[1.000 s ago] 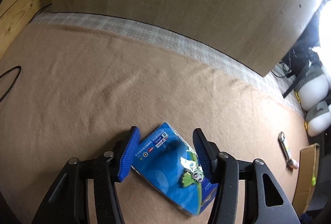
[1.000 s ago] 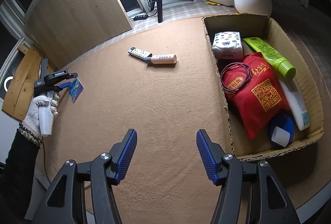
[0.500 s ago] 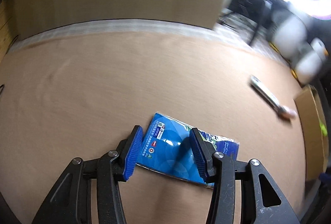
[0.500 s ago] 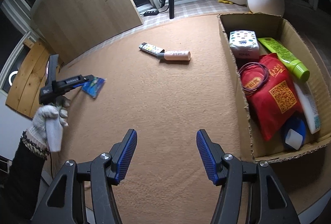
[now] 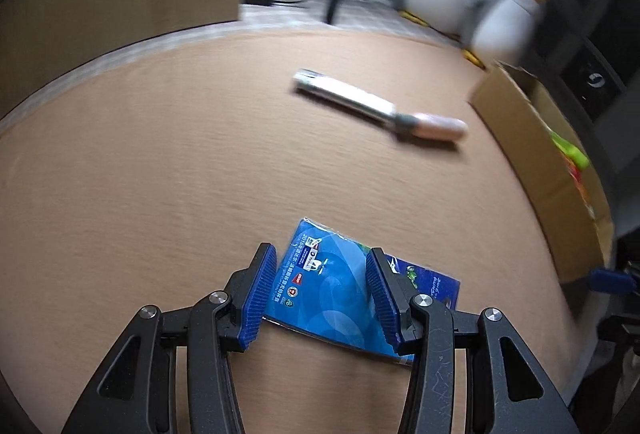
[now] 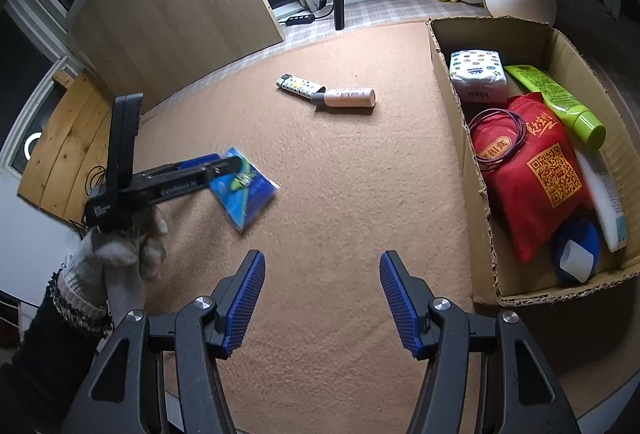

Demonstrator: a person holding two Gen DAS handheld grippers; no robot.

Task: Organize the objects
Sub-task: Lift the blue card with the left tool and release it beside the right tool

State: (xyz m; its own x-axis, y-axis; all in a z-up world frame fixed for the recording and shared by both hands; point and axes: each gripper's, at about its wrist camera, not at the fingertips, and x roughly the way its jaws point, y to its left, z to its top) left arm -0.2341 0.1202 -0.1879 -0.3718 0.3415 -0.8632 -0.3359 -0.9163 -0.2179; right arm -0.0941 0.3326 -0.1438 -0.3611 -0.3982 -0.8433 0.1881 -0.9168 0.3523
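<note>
Two claws: left claw point(image 5: 322, 294) clamps a blue packet point(image 5: 332, 298), right claw point(image 6: 322, 298) gapes empty; tissues point(image 6: 478, 79) read "Vinda".

Ahead-left of the empty, parted right gripper point(image 6: 322, 296), a gloved hand point(image 6: 116, 254) holds the left gripper point(image 6: 224, 169) clamped on a flat blue plastic packet point(image 6: 246, 193); an open cardboard box point(image 6: 476, 173) sits to the right.
</note>
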